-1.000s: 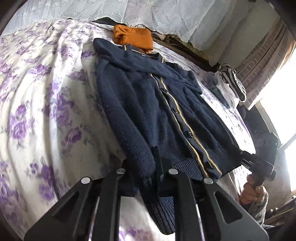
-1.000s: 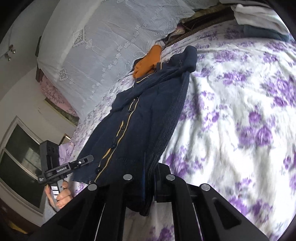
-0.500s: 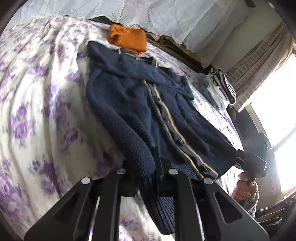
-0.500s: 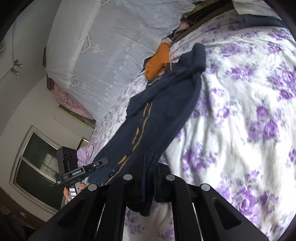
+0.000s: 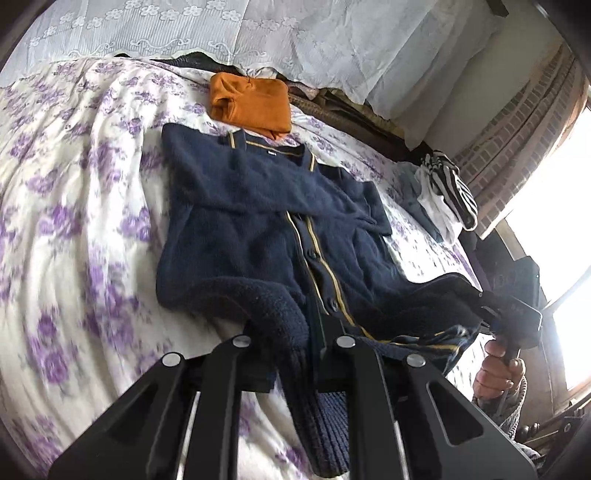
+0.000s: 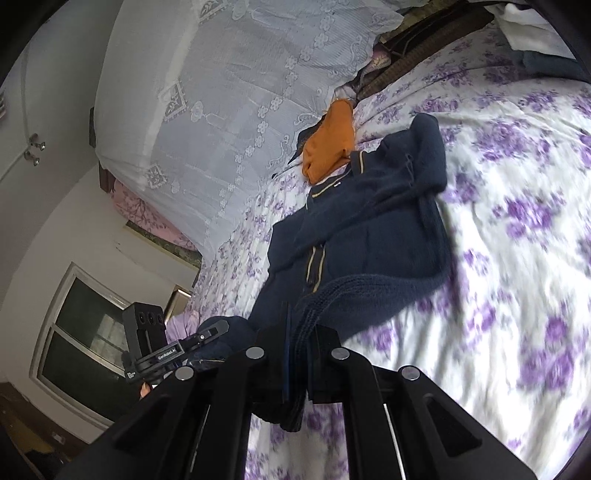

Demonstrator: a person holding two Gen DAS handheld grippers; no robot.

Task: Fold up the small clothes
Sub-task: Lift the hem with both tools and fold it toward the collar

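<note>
A navy knit cardigan [image 5: 258, 229] with a yellow-trimmed button placket lies on the floral bed, collar at the far end. My left gripper [image 5: 295, 343] is shut on its ribbed bottom hem at one corner. My right gripper [image 6: 295, 354] is shut on the other hem corner, and it also shows in the left wrist view [image 5: 509, 314]. Both hold the hem lifted and curled over toward the collar. The cardigan also shows in the right wrist view [image 6: 369, 221], its lower part raised off the bed.
A folded orange garment [image 5: 251, 103] lies just beyond the collar. A pile of striped and white clothes [image 5: 447, 192] sits at the bed's right edge. A white lace curtain [image 5: 258, 33] hangs behind. The purple-flowered sheet [image 5: 66, 221] spreads left.
Both grippers have lifted the hem and carried it forward toward the collar, so the lower part of the cardigan now rises and curls over the body.
</note>
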